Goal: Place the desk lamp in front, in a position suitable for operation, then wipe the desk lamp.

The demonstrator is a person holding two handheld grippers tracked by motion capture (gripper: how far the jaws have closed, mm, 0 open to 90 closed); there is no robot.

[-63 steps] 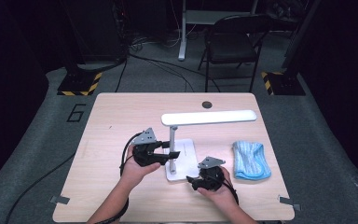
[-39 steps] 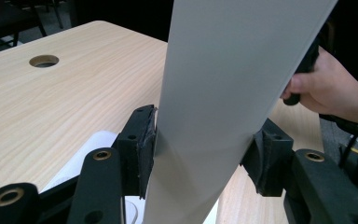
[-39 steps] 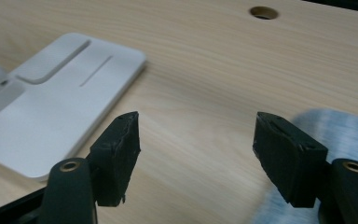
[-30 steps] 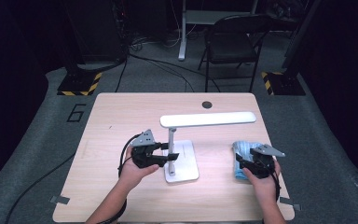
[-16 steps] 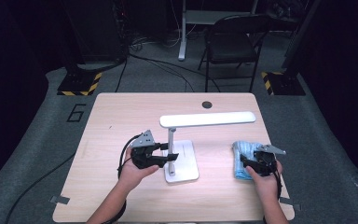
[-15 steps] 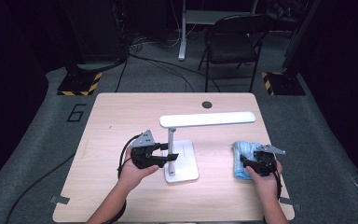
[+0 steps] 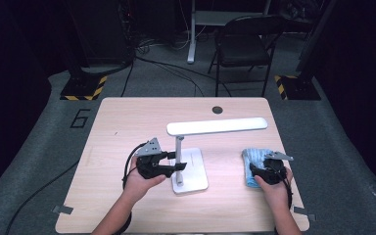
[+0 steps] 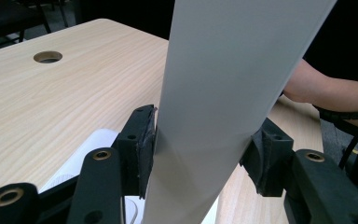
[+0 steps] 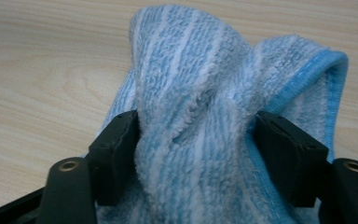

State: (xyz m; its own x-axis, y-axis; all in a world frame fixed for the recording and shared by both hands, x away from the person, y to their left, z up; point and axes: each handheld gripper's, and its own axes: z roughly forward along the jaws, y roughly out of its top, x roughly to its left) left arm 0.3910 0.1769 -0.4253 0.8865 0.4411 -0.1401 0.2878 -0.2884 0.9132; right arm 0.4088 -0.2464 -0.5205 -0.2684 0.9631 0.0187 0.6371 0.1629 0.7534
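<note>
Since two seconds ago the right gripper (image 7: 263,171) has gone from the lamp's base over to the blue towel (image 7: 252,161) at the right side of the table (image 7: 127,117) and come down onto it; the left gripper (image 7: 169,162) has kept its place. Now the right jaws stand on either side of a bunched fold of the towel (image 9: 200,116), both pads against the cloth, pinching it. The left jaws clamp the white lamp's upright post (image 8: 223,93), one pad pressed on each side. The lamp (image 7: 215,126) stands near the table's middle, its flat base (image 7: 193,171) on the wood and its long head reaching right.
</note>
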